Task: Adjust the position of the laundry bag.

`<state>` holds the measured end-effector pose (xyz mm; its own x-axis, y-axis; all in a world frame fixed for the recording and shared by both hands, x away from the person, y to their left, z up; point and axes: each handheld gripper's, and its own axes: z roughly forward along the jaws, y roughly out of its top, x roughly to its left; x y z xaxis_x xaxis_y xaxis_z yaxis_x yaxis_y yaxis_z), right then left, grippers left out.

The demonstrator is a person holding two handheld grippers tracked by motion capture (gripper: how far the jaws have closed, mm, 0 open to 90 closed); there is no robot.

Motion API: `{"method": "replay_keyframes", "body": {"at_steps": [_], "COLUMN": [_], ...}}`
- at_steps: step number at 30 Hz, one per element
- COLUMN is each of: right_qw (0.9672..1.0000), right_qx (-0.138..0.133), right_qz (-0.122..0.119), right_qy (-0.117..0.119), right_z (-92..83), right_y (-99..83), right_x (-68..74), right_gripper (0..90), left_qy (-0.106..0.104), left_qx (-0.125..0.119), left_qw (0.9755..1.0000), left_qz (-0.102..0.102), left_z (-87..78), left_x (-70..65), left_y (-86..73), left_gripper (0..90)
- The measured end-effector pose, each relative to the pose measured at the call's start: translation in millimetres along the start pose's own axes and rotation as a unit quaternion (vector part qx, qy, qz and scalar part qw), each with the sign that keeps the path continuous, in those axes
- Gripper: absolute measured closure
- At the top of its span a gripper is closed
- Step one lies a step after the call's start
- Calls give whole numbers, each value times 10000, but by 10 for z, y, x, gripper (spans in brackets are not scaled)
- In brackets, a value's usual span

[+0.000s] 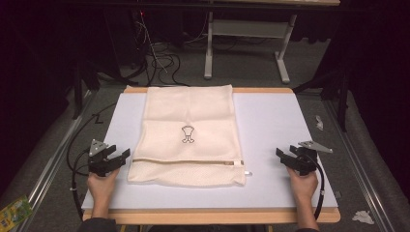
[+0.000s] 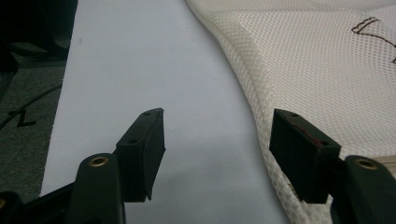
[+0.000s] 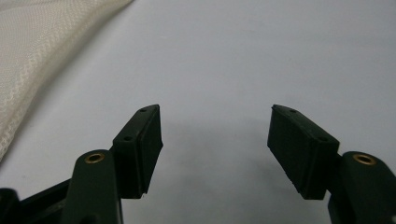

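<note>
A cream mesh laundry bag (image 1: 188, 135) lies flat near the middle of the table (image 1: 275, 130), its long axis running from 6 to 12 o'clock in the high view, with the zipper (image 1: 186, 162) crossing it near the 6 o'clock end. The left hand-held gripper (image 1: 116, 158) rests on the table just beside the bag's near left corner, which lies at its 3 o'clock; its jaws stand wide apart with nothing between them, one pad over the mesh edge in the left gripper view. The right hand-held gripper (image 1: 284, 155), also spread and empty, sits farther off, with the bag at its 9 o'clock across bare table. The left one is plainly nearer, so a grab at that corner would likely fall to it.
</note>
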<state>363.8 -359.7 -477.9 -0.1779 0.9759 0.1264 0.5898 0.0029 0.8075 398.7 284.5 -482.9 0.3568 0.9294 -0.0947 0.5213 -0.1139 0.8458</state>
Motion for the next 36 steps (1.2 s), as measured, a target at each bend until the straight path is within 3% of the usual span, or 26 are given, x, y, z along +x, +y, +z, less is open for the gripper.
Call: {"method": "replay_keyframes", "body": {"at_steps": [11,14,18,24,27,30,34,36], "right_qw": [10000,10000,9998,9997,9991,9982,9978,9984], "right_qx": [30,43,64,86,41,200,135,46], "right_qz": [-36,-50,-214,-249,-421,-573,-646,-561], "right_qy": [-2,28,-4,-17,-37,8,8,7], "right_z": [8,8,12,9,5,29,16,2], "right_y": [4,3,3,1,-2,11,13,17], "right_x": [4,9,39,55,90,118,128,125], "right_gripper": [383,425,502,528,556,550,547,546], "left_qy": [-39,17,-66,-121,-185,-355,-454,-393], "left_qx": [52,24,-32,-19,-1,81,-8,-2], "left_qw": [10000,10000,9998,9999,9998,9993,9987,9990], "left_qz": [-1,2,-157,-35,60,-71,-219,-202], "left_z": [4,1,-13,-13,-11,7,-8,-15], "left_x": [7,1,33,17,9,46,79,64], "left_y": [3,0,-5,-2,1,11,8,12], "left_gripper": [355,352,363,372,376,376,400,421]}}
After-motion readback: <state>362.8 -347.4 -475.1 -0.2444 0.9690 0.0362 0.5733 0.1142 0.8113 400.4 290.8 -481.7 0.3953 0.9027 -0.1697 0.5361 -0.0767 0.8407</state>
